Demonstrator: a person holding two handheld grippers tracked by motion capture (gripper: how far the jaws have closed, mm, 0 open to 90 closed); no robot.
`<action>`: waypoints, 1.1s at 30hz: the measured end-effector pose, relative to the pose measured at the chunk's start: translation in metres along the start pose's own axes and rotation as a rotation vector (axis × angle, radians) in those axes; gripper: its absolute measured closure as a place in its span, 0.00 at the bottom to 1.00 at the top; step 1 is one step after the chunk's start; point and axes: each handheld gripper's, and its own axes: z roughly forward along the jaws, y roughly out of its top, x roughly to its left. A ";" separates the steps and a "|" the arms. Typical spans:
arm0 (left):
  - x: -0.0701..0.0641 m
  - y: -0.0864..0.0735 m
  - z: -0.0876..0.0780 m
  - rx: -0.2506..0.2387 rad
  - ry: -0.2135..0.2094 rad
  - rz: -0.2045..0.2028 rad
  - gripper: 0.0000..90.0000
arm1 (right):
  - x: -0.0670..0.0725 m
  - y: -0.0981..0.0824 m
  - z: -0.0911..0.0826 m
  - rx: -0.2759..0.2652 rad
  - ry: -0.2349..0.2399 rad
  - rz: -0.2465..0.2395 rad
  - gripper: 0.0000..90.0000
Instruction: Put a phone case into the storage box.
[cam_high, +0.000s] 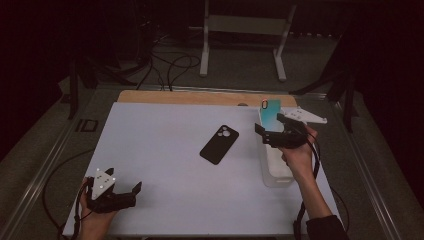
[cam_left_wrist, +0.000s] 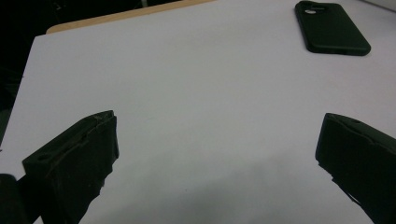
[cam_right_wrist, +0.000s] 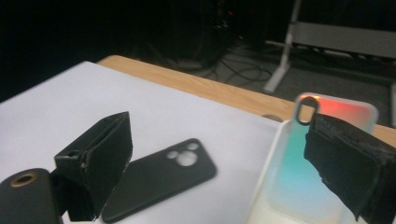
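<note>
Black jaws rise at the bottom of the right gripper view and hide the near right corner of the teal case (cam_right_wrist: 303, 182). That case is cut off at the bottom edge there, so I cannot tell how far down it goes. Its top corner glows red, and a small oval hole sits near it. The case looks like it leans in a clear bin (cam_high: 276, 170) at the right side of the table, tilted up toward the far side. The bin is pale and hard to make out.

The right gripper (cam_high: 274, 131) is wide open. It hangs over the bin, and one jaw is just beside the teal case. I cannot tell if it touches the case. It holds nothing.

The left gripper (cam_high: 126, 192) is wide open too. It is at the near left of the table (cam_high: 160, 150), well apart from both cases, and it grips nothing. White table top shows between its jaws.

A black case (cam_high: 219, 144) lies flat in the middle of the table, camera holes up. The left gripper view cuts it off at the top right corner. The high view shows the person's hands and a grey frame on the floor past the far edge. The right gripper view shows the red glow on the teal case best.
</note>
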 end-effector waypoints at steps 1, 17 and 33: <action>0.000 0.001 -0.001 -0.008 -0.004 -0.004 0.00 | 0.008 -0.007 -0.010 -0.021 0.023 -0.014 0.09; -0.004 0.012 -0.005 -0.044 -0.020 0.000 0.00 | 0.028 -0.067 -0.052 -0.094 0.037 -0.026 0.09; -0.006 0.017 -0.008 -0.057 -0.019 0.009 0.00 | 0.037 -0.110 -0.065 -0.135 0.026 -0.019 0.09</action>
